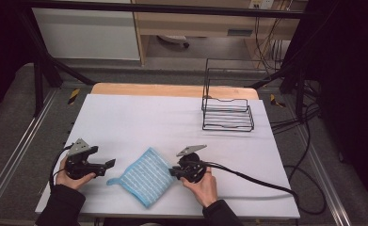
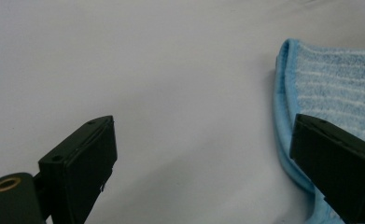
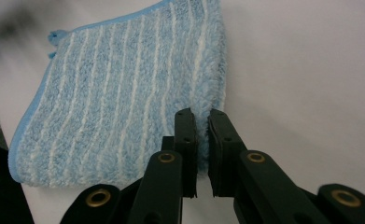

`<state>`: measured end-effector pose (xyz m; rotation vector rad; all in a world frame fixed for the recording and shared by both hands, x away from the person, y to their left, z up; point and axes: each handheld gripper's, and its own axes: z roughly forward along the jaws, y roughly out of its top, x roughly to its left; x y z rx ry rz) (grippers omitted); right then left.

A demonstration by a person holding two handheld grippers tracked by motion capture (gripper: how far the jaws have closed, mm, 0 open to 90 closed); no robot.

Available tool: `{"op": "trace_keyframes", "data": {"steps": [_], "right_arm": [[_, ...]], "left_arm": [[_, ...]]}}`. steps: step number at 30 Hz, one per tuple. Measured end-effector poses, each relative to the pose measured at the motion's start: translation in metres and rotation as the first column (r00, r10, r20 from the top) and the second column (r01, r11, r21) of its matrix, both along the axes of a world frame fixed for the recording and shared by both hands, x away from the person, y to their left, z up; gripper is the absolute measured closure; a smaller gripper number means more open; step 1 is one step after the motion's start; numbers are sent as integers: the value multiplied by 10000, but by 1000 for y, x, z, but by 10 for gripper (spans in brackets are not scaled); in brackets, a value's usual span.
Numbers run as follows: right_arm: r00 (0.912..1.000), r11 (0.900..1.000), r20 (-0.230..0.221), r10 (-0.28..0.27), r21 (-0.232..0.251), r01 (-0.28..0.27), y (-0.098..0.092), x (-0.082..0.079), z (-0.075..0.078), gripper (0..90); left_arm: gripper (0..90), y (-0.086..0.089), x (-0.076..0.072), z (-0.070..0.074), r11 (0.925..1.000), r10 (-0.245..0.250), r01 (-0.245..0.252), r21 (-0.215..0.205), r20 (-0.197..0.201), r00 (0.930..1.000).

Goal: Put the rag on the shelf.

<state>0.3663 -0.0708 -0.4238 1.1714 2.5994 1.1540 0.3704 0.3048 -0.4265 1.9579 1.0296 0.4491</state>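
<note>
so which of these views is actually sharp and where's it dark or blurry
High view: table lit evenly, surroundings fall dark, blue cloth slightly soft. Left gripper view: left gripper jaws close and soft-edged, the cloth behind them blurred. Right gripper view: cloth pile crisp, right gripper sharp, dim at the left edge.

I'm looking at a white table (image 1: 139,117) with a wooden edge (image 1: 172,89) at its far side, grey carpet (image 1: 12,117) around it, black cables (image 1: 308,141) trailing on my right, and a wooden cabinet (image 1: 196,23) beyond, dimly lit.
</note>
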Motion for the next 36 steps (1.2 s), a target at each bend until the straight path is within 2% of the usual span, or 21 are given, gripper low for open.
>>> {"op": "trace_keyframes", "data": {"steps": [2, 3, 5, 6, 7, 8, 9, 10, 12, 15, 17, 20, 26, 29, 30, 31, 32, 33, 34, 36], "right_arm": [[10000, 10000, 17, -26, -62, 26, -5, 1, 1, 838], [10000, 9998, 20, -69, -208, 69, -16, 3, 4, 838], [9999, 9995, 91, -55, -300, 57, -22, 4, 5, 838], [9999, 9990, 44, -108, -437, 110, -33, 6, 7, 837], [9999, 9990, 44, -108, -437, 110, -33, 6, 7, 837], [9998, 9980, 54, -208, -593, 211, -43, 8, 8, 837], [9998, 9980, 54, -208, -593, 211, -43, 8, 8, 837], [9996, 9965, 117, -275, -784, 283, -53, 11, 10, 835], [9993, 9959, 189, -331, -840, 345, -58, 14, 11, 834], [9974, 9905, 479, -547, -1237, 603, -73, 24, 13, 830], [9966, 9887, 597, -572, -1351, 648, -76, 28, 13, 828], [9949, 9861, 812, -605, -1495, 722, -82, 42, 10, 824], [9917, 9844, 1074, -708, -1528, 868, -81, 52, 2, 797], [9833, 9841, 1575, -909, -1374, 1130, -82, 48, -1, 691], [9771, 9897, 1875, -1004, -817, 1173, -84, 40, 3, 563], [9738, 9899, 1964, -1149, -596, 1288, -85, 34, 5, 541], [9738, 9899, 1964, -1149, -596, 1288, -85, 34, 5, 541], [9748, 9926, 1962, -1064, -361, 1156, -86, 22, 10, 457], [9748, 9926, 1962, -1064, -361, 1156, -86, 22, 10, 457], [9780, 9942, 1819, -1019, -144, 1063, -84, 9, 11, 377]], "left_arm": [[76, 0, 0, 0, 10000, -17, 17, 24, -3, 10000], [76, 0, 0, 0, 10000, -21, 21, 37, -5, 10000], [76, -1, 0, 0, 10000, -21, 21, 34, -19, 10000], [76, -1, 0, -1, 10000, -2, 2, 14, -19, 10000], [76, -1, 0, -1, 10000, -4, 4, 17, -28, 10000], [76, -1, 0, -1, 10000, -8, 8, 21, -27, 10000], [76, -1, 0, -1, 10000, -5, 5, 29, -18, 10000], [76, -2, 0, -1, 10000, -4, 4, 34, -15, 10000], [76, -2, 0, -1, 10000, -8, 8, 36, -11, 10000], [76, -1, 0, -1, 10000, -24, 24, 58, -30, 10000], [76, -2, 0, -1, 10000, -34, 34, 76, -27, 10000], [76, -2, 0, -1, 10000, -36, 37, 79, -26, 10000], [76, -2, 0, -1, 9999, -77, 77, 116, -39, 10000], [76, -2, 0, -1, 9999, -60, 60, 100, -24, 10000], [76, -2, 0, -1, 9999, -51, 51, 95, -29, 10000], [76, -2, 0, -1, 9999, -41, 42, 91, -32, 10000], [76, -2, 0, -1, 9999, -40, 41, 92, -32, 10000], [76, -2, 0, -1, 10000, -35, 35, 81, -34, 10000], [76, -2, 0, -1, 9999, -52, 52, 107, -44, 10000], [76, -3, 0, -1, 9999, -67, 68, 131, -45, 10000]]}}
